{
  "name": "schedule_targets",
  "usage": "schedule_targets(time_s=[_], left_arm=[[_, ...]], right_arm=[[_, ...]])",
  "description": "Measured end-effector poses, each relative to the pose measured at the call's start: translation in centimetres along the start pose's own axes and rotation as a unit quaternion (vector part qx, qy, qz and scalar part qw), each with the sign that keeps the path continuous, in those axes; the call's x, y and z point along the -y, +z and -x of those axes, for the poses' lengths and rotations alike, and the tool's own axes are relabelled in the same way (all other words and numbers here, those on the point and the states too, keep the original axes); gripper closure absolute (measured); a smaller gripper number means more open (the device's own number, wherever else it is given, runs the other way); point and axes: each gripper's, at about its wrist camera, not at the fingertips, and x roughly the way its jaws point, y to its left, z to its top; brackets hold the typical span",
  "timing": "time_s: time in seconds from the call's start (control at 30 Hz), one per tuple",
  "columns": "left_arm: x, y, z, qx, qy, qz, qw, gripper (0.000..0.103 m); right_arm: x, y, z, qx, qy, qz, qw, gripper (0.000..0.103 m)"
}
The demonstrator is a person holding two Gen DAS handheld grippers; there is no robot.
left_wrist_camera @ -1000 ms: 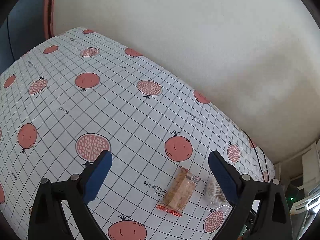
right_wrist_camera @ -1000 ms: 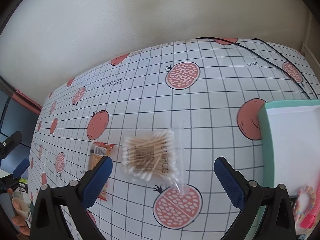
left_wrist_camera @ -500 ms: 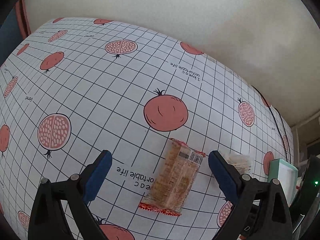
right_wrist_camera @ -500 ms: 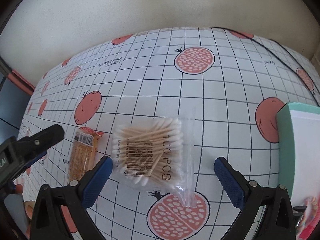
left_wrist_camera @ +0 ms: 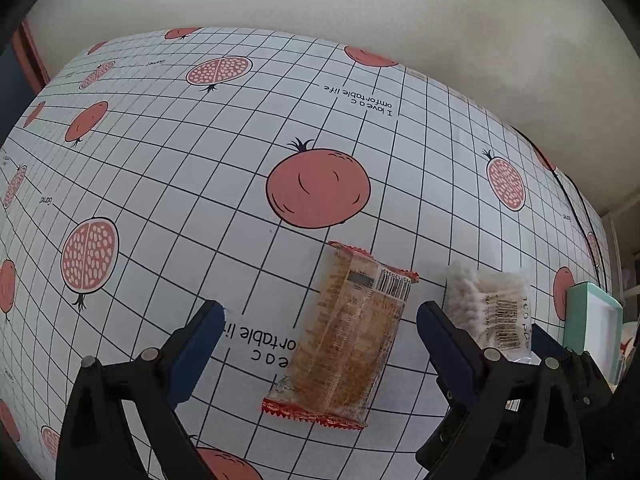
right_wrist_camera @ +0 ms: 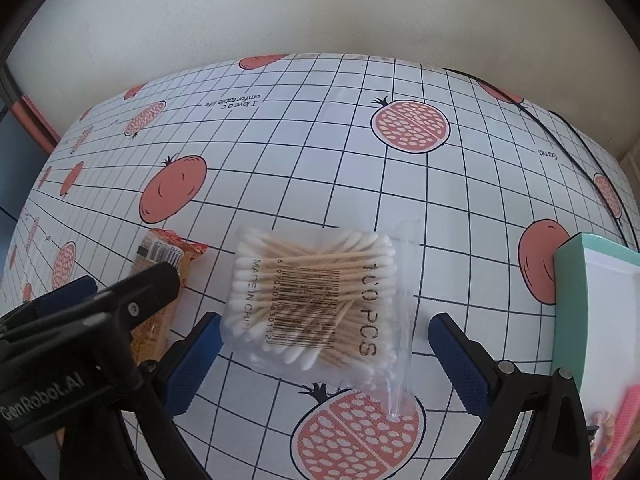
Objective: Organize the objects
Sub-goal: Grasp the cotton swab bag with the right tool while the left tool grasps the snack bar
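Note:
A clear-wrapped snack bar [left_wrist_camera: 348, 340] with red crimped ends lies flat on the pomegranate tablecloth. My left gripper [left_wrist_camera: 320, 320] hovers open over it, the bar lying between its blue fingertips. A clear bag of cotton swabs [right_wrist_camera: 316, 300] printed "100 PCS" lies just to the right of the bar, also seen as the swab bag [left_wrist_camera: 490, 308] in the left wrist view. My right gripper [right_wrist_camera: 326, 332] stands open around the swab bag, untouched by either pad. The left gripper's black body [right_wrist_camera: 92, 320] shows over the snack bar [right_wrist_camera: 160, 280] in the right wrist view.
A mint-green box [right_wrist_camera: 596, 312] with a white inside stands at the right, with pink and coloured items [right_wrist_camera: 616, 432] near its lower end. The green box [left_wrist_camera: 596, 320] also shows at the right edge. A black cable [right_wrist_camera: 560, 148] runs along the table's far right. A cream wall lies behind.
Both grippers have moved forward and down toward the table. The snack bar now lies between the left fingers and the swab bag between the right ones. Both stayed open.

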Motion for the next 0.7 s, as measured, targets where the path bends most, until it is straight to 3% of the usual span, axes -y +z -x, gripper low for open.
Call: schedule_targets(time_s=[0.2,0.7], left_arm=[[-0.35,-0.28,-0.91,-0.013,0.010,0.003,0.9999,0.006],[0.30,-0.62,-1.15,-0.009,0.033,-0.020,0.9992,0.006]], right_arm=[[-0.81,-0.07,-0.50,-0.003,-0.026,0.024,0.999,0.000],[-0.90,-0.43,-0.50,0.018,-0.027,0.016,0.999,0.000]])
